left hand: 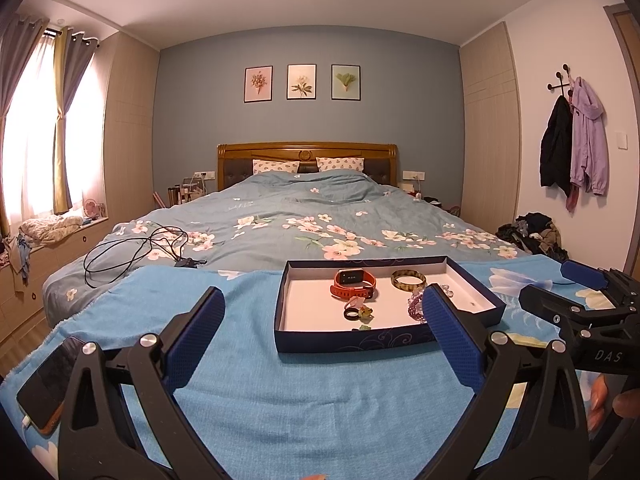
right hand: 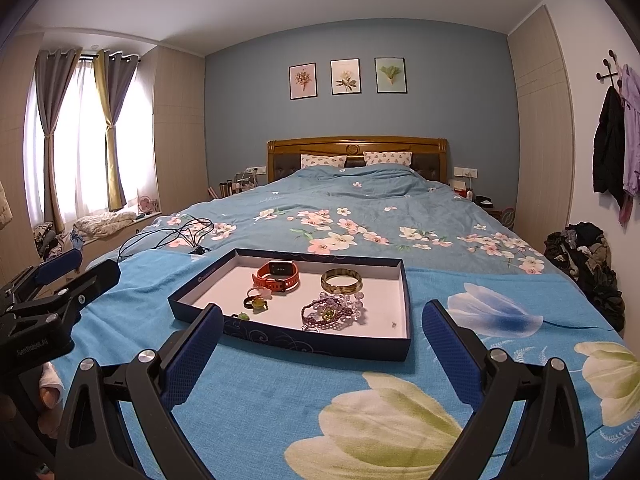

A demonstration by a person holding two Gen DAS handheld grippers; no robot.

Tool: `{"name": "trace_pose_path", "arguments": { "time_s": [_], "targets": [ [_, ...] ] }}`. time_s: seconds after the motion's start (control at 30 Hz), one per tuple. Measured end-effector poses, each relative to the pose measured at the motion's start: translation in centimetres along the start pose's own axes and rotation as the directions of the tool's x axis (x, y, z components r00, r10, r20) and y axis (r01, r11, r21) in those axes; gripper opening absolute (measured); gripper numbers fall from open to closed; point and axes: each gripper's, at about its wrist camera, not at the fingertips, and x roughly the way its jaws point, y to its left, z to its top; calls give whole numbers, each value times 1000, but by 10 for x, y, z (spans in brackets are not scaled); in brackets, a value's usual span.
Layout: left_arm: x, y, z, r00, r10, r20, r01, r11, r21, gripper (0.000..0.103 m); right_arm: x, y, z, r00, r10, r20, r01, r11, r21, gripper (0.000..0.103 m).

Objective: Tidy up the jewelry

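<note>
Jewelry, an orange watch point(right hand: 278, 276), a bangle point(right hand: 341, 281) and purple beads point(right hand: 332, 312), lies loose in a shallow box point(right hand: 288, 340) on the bed point(right hand: 280, 392), apparently gathered but unsorted, with left gripper point(left hand: 324, 340) and right gripper point(right hand: 322, 352) both spread wide, holding nothing.

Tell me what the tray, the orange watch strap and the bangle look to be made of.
Tray: likely cardboard, with a matte white inside, printed navy outside and thin folded walls.
Orange watch strap: probably silicone or rubber, with a smooth, dull, flexible curve.
Bangle: glossy and mottled yellow-brown, perhaps resin, horn or stone; cannot tell which.
</note>
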Motion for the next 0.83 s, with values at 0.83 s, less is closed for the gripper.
{"name": "trace_pose_path", "arguments": {
  "time_s": [0.83],
  "targets": [
    [27, -1, 2, 995, -3, -103, 2, 1000, -2, 97, 18, -55, -2, 988, -68, -136, 66, 998, -16, 96]
  ]
}}
